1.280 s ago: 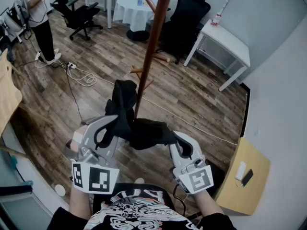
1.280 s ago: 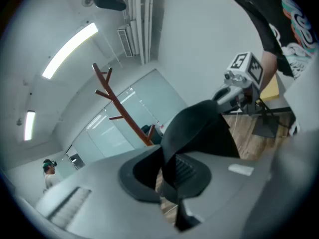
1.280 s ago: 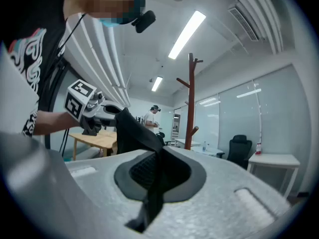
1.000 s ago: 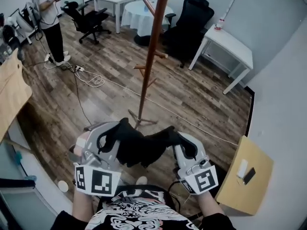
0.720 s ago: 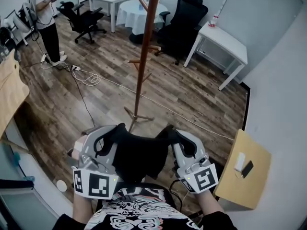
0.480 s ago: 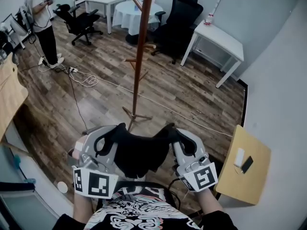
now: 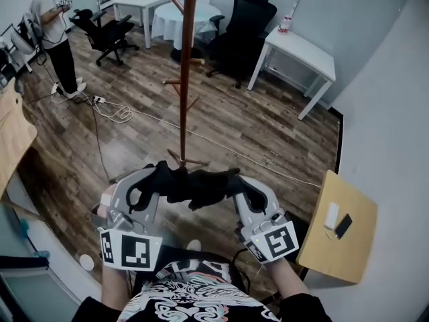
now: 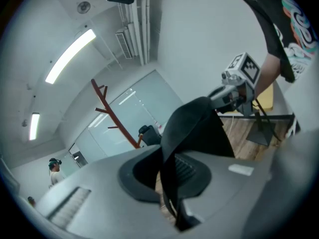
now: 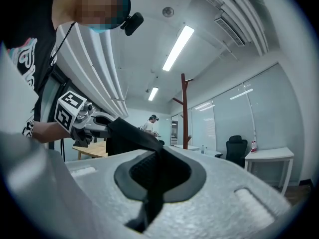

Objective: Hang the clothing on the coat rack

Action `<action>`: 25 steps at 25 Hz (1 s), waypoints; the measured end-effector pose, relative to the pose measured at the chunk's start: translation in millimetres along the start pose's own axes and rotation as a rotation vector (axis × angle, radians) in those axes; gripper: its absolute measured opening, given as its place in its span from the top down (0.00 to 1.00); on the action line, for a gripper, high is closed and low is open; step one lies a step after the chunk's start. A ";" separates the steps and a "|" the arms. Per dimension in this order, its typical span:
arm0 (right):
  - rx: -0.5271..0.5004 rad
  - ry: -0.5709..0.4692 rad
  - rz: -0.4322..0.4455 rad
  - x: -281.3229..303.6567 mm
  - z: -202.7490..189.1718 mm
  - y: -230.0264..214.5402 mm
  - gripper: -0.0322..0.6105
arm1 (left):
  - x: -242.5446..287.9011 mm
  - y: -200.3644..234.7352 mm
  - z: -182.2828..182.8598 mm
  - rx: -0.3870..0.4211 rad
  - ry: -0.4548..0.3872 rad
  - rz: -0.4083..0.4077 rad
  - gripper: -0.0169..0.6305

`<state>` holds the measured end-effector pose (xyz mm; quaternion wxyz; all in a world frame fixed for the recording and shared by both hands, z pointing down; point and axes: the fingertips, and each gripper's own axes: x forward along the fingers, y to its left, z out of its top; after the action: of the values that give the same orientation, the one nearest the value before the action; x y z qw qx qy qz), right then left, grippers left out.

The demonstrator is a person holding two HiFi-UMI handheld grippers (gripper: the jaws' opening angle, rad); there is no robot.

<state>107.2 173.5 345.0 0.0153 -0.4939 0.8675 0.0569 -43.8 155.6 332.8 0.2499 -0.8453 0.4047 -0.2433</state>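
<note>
The step in hand is the carry: the garment (image 7: 198, 186) is not on the coat rack (image 7: 186, 66) yet. It hangs bunched between the two tools in front of the person's body. The left hand-held gripper (image 7: 158, 178) is clamped on one end of the dark cloth and the right hand-held gripper (image 7: 238, 185) on the other. Each gripper view shows the fabric pinched flat in closed jaws. The rack stands ahead on the wooden floor (image 7: 268, 133), well apart from the cloth.

The next move likely calls for going up to the rack, lifting the garment to one of its pegs (image 7: 171, 82) and hooking a fold over it before either grip lets go.

In the earliest frame the cloth was raised against the pole itself. Now the rack sits farther off, with its feet showing just above the garment.
</note>
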 end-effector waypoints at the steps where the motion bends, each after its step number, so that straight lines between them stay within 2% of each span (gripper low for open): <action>1: 0.005 -0.001 0.000 0.9 0.2 -0.8 0.95 | 1.6 1.4 0.3 -0.004 -0.002 0.000 0.97; 7: 0.006 0.007 0.008 13.7 -2.9 0.7 0.95 | 11.3 15.5 -4.4 -0.031 -0.029 -0.012 0.97; 13: 0.024 -0.001 -0.007 39.7 -8.8 -19.9 0.95 | 44.6 28.9 -17.3 -0.034 -0.039 -0.030 0.96; 20: 0.002 0.000 -0.059 78.6 -11.8 -66.4 0.95 | 94.0 46.7 -16.8 -0.032 -0.062 -0.086 0.96; 25: 0.011 -0.014 -0.087 102.6 -18.8 -95.5 0.95 | 126.5 55.9 -17.1 -0.021 -0.070 -0.096 0.96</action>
<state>137.3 35.3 347.2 0.0267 -0.5308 0.8453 0.0552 -15.6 19.2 337.5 0.2429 -0.8743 0.3575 -0.2209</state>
